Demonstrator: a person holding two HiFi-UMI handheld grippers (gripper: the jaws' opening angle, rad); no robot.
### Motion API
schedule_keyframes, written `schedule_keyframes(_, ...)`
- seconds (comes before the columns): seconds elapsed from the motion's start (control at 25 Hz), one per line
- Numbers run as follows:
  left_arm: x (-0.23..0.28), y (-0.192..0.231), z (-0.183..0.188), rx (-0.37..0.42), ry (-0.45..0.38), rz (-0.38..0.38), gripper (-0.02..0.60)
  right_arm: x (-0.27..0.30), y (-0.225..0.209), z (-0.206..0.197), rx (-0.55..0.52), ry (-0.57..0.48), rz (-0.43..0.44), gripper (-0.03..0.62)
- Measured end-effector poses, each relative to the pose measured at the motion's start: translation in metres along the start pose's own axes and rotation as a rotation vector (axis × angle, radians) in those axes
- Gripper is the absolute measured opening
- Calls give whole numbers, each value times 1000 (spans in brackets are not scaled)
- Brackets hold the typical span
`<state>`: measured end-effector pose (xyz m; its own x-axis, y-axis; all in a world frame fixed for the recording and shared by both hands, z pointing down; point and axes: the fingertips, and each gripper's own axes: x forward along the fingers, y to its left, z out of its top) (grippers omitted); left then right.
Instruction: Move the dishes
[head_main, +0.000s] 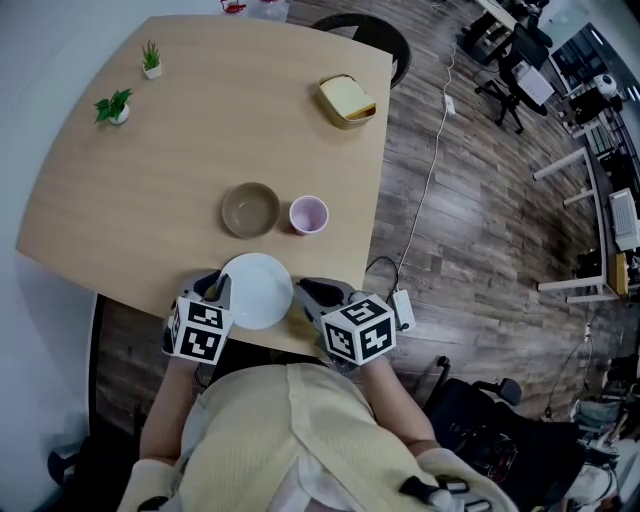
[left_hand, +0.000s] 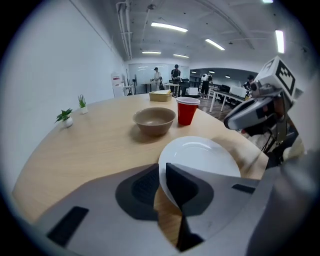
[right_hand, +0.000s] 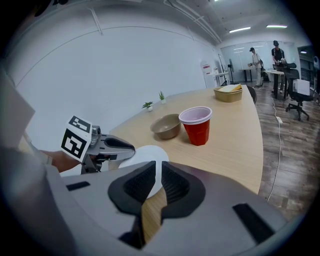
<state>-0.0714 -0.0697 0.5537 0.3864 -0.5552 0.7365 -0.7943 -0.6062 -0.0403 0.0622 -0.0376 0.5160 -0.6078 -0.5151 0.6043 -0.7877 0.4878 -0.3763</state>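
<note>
The plate (head_main: 257, 290) lies at the near edge of the table (head_main: 140, 190), directly between my two tools. My left gripper (head_main: 222, 286) is closed on its left rim and my right gripper (head_main: 303, 292) on its right rim, so both hands are equally near. The bowl (head_main: 250, 209) and cup (head_main: 308, 214) stand just behind it. I think the lift must be even on both sides.

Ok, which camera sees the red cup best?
The right gripper view: the red cup stands close, side on, whole. The head view shows only its pale inside from above; the left gripper view shows it smaller, beside the bowl.
</note>
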Motion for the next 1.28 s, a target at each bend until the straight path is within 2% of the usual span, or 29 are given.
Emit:
schedule_keyframes(0.12,2,1,-3,67,9,43,15,-1,-1,0,1,-2,-1,49)
schedule_keyframes(0.24,3,-1,-3,89,-1,44,15,-3,-1,0,5,-9,-1,49)
schedule_keyframes(0.52,-8,4,4,84,-64,78,15,-8,0,1,1,-22,-3,49)
schedule_keyframes(0.76,-27,15,20,50,-144,117,15,-12,4,6,-15,-37,-4,49)
schedule_keyframes(0.92,-36,18,31,27,-194,117,15,-15,5,13,-29,-56,-10,49)
schedule_keyframes(1.04,-43,24,34,-16,-215,124,15,-18,7,19,-46,-79,-16,45)
schedule_keyframes(1.28,-58,30,42,-199,-279,61,15,-30,4,34,-42,-151,-50,15)
